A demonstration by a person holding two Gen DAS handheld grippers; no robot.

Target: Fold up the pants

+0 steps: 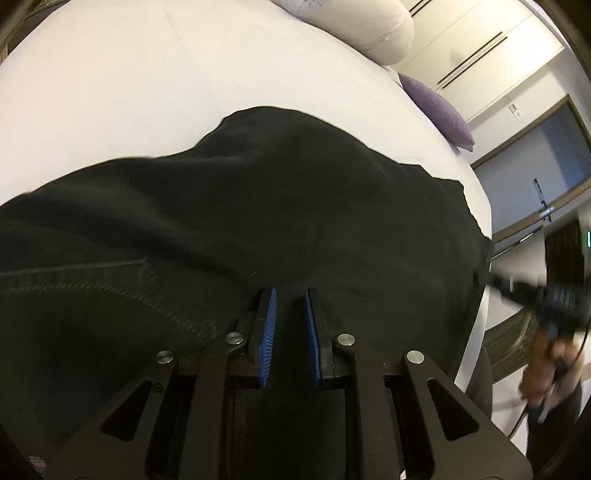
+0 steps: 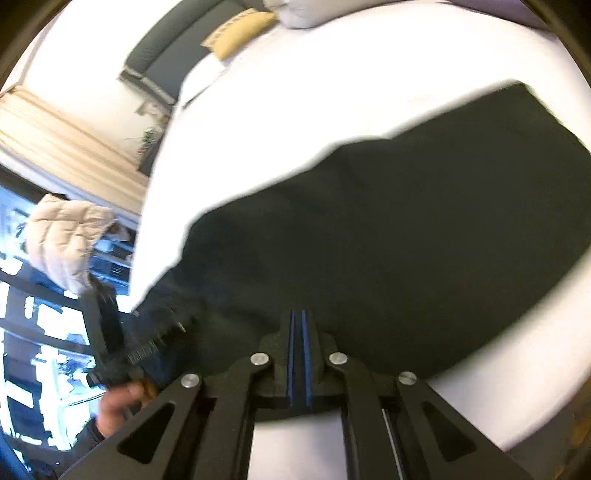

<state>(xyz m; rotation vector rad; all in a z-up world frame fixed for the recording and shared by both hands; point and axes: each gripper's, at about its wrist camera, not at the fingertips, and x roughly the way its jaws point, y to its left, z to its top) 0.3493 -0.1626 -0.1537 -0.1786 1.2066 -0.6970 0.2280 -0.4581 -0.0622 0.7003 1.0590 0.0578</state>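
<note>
Blue pads (image 1: 269, 325) line the fingers of the left hand-held gripper (image 1: 290, 295), and those fingers stand a narrow gap apart with black cloth filling the space between them; whether they pinch a fold of it or just hang over it I cannot tell. Right under and ahead of that gripper lie the pants (image 1: 258, 206), black, spread in soft rumples across the white bed (image 1: 129, 92). A stitched seam (image 1: 110, 286) curves over the cloth at the lower left of the left wrist view. The far edge of the pants humps up against the white sheet, and their right side reaches the bed's edge.

Over on the other side, the right hand-held gripper (image 2: 299, 317) has its fingers pressed nearly together, only a thin dark line between the blue strips. Its tips sit at the near edge of the pants (image 2: 406, 229); if any cloth is caught between them, it is too thin to make out. From here the pants look like a broad flat slab running up to the right on the bed (image 2: 332, 74).

Beyond the bed, a white pillow (image 1: 384, 33) and a purple cushion (image 1: 439, 107) rest near its far side, and a yellow cushion (image 2: 240, 31) lies against a dark headboard (image 2: 173, 44). A puffy beige jacket (image 2: 66, 240) hangs off to the left.
</note>
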